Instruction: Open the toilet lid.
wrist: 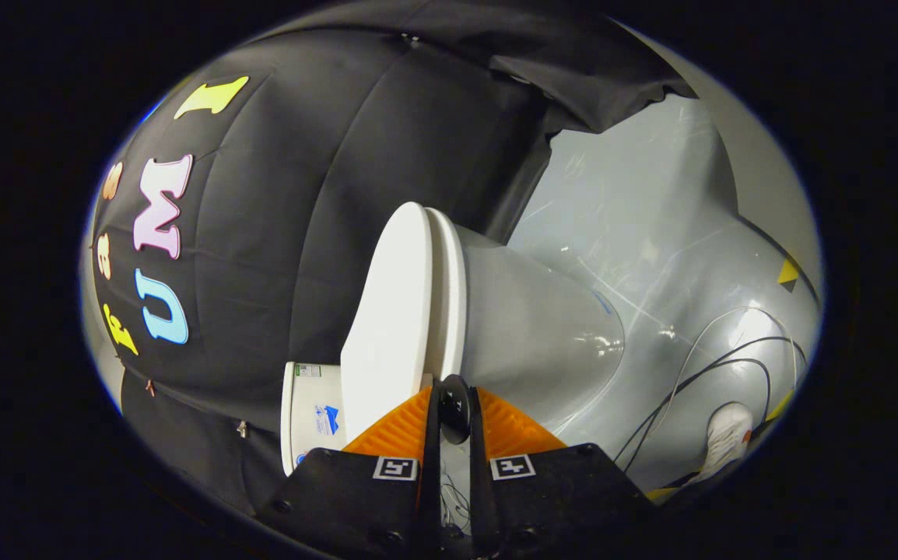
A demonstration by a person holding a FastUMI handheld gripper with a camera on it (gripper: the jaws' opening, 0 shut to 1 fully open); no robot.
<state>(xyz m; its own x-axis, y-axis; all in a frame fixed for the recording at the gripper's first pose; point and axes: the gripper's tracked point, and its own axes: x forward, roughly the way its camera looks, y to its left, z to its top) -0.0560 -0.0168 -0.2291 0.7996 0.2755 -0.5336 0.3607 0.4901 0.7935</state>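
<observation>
The view is rolled on its side, so the white toilet lies across it. Its lid [387, 311] rests flat against the seat [449, 295], with the grey-white bowl [542, 334] beyond the seat. The white tank [313, 412] stands beside the left finger. My gripper [455, 397] is at the lid's side rim. Its two fingers stand close together, and a small black round knob [455, 411] on the rim fills the narrow gap between them. Both fingers [398, 432] appear to press on that knob.
The black cloth wall [285, 233] hangs behind the toilet. A glossy grey floor [651, 233] spreads past the bowl, with black and white cables [721, 365] on it. A person's white shoe [729, 435] stands by the cables.
</observation>
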